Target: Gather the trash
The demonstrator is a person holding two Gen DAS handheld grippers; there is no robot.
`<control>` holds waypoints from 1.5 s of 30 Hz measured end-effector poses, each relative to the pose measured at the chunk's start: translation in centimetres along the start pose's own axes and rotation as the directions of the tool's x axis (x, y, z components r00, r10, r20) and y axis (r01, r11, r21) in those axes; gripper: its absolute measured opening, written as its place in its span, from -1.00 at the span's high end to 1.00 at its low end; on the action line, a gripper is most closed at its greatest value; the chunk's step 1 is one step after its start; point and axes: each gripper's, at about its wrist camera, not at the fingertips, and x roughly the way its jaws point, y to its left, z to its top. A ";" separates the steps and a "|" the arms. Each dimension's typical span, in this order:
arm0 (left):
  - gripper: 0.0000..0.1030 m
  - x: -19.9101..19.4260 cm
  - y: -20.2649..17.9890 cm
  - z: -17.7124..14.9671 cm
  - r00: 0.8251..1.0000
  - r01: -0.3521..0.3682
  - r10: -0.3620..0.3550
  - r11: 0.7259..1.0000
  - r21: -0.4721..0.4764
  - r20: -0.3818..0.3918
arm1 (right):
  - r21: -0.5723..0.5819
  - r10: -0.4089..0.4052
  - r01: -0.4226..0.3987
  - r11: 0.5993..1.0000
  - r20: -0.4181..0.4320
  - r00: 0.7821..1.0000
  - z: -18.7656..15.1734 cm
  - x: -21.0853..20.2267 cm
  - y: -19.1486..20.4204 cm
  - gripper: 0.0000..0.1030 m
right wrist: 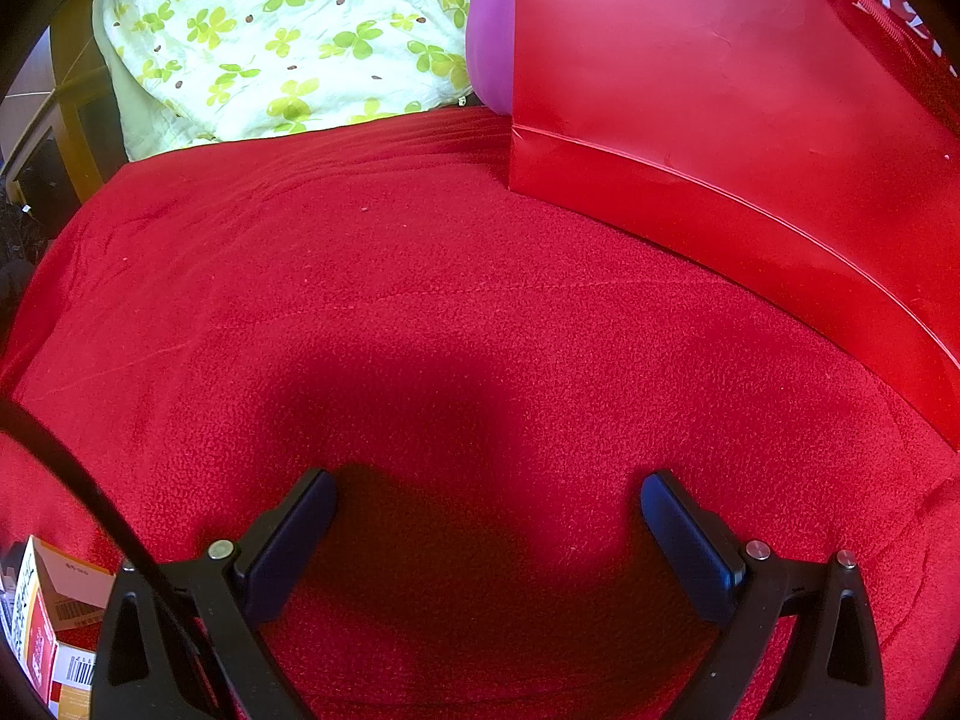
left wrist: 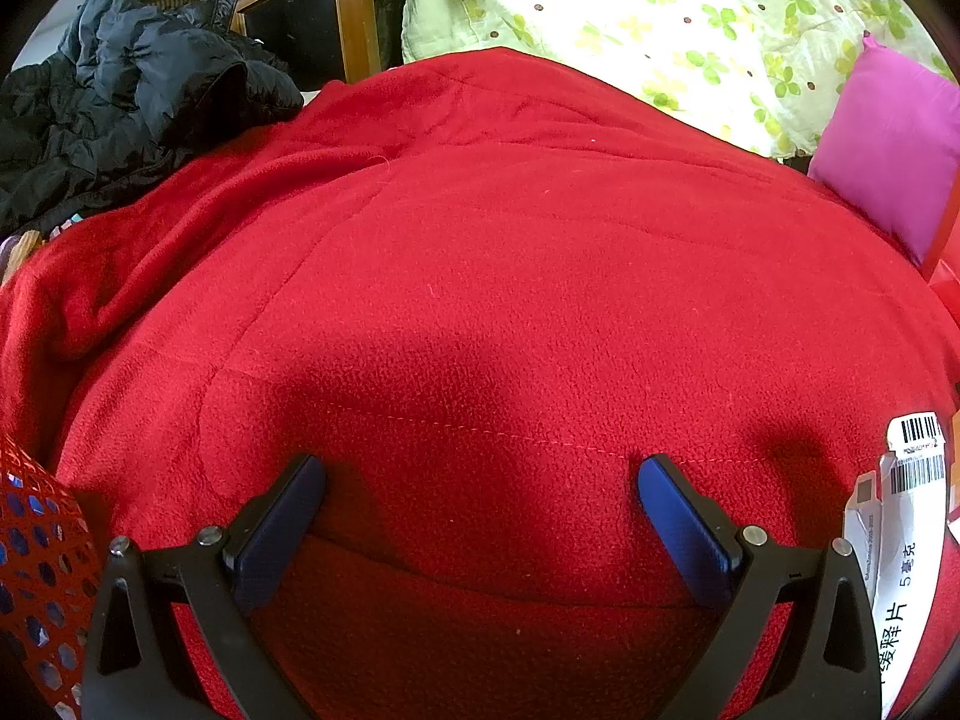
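A red blanket (left wrist: 480,300) covers the bed and fills most of both views. On it, to the right, stands a red paper bag (right wrist: 720,120), upright, its near wall touching the blanket; it looks like the place for the trash, though that is a guess, and its inside is hidden. A clover-print quilt (left wrist: 660,18) and a pink cushion (left wrist: 894,144) lie behind, a black jacket (left wrist: 120,102) to the far left, and a red mesh basket (left wrist: 42,570) shows at the left edge.

The trash seems not yet gathered. A white box (left wrist: 900,540) with barcodes lies on the blanket just beside the left tool (left wrist: 480,492), on its right. An orange and white carton (right wrist: 42,612) lies at the lower left corner of the right wrist view, near the right tool (right wrist: 489,504). Neither piece is gripped, so the work looks to be at or near its start, with at least these two left to pick up.

Both tools are spread wide, hovering low over bare blanket, holding nothing. Whether their tips touch the cloth I cannot tell.
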 end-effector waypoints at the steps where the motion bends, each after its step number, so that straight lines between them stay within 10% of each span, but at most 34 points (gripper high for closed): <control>1: -1.00 0.0 -0.1 0.0 1.000 -0.004 0.004 1.000 0.002 -0.002 | 0.000 0.000 0.000 1.000 0.000 1.000 0.0 0.0 0.0 -0.99; 45: -1.00 -2.2 -0.7 -1.3 0.999 -0.007 0.006 1.000 0.028 0.033 | 0.071 0.079 -0.078 0.994 -0.003 0.997 -1.2 -3.3 -1.2 -0.99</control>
